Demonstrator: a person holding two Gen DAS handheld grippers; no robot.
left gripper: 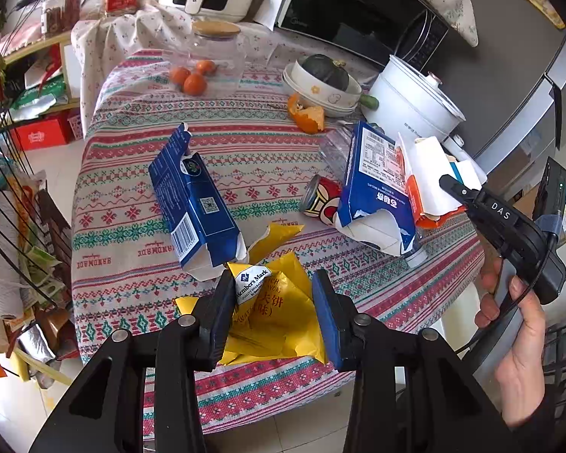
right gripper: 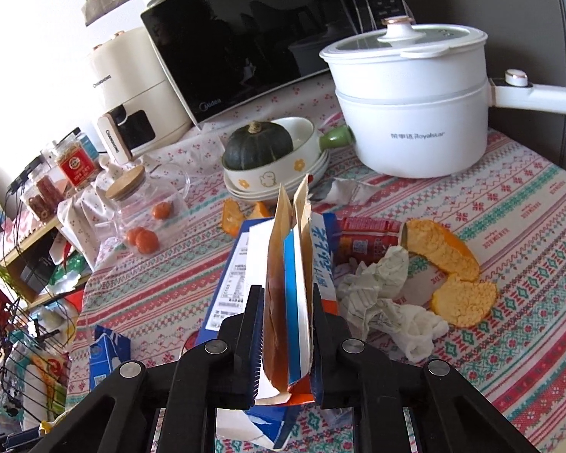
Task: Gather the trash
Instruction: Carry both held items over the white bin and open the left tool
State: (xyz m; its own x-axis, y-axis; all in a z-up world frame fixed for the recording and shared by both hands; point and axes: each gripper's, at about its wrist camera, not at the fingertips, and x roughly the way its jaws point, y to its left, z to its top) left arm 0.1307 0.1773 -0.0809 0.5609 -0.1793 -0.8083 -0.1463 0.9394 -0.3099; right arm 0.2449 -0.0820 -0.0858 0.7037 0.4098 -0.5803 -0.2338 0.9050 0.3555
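Here, low in the left wrist frame, the left gripper [left gripper: 273,313] is clamped on one crumpled yellow wrapper [left gripper: 271,302], its pads pressing the foil from both sides above the near edge of the patterned tablecloth [left gripper: 132,188]; low in the right wrist frame, the right gripper [right gripper: 286,339] is closed tight on one flattened orange-and-white carton [right gripper: 288,283] that stands upright between the pads; a hand [left gripper: 517,339] holds that tool at the right edge of the left view.

Outward from the grippers lie two torn blue cartons, one at centre left [left gripper: 192,204] and one at centre right [left gripper: 373,188], with one red can [left gripper: 320,200] on its side between them; crumpled white tissue [right gripper: 388,302] sits right of centre in the right view, just beside two pieces of orange peel [right gripper: 456,275]; a third peel [left gripper: 307,115] lies higher up, beside a stack of bowls [right gripper: 283,177].

The top bowl holds one dark green squash [right gripper: 258,145]; a glass jar [right gripper: 147,207] with a cork lid, upper left of centre, holds three small oranges [right gripper: 143,239]; one white lidded pot [right gripper: 411,113] stands at upper right, its contents hidden.
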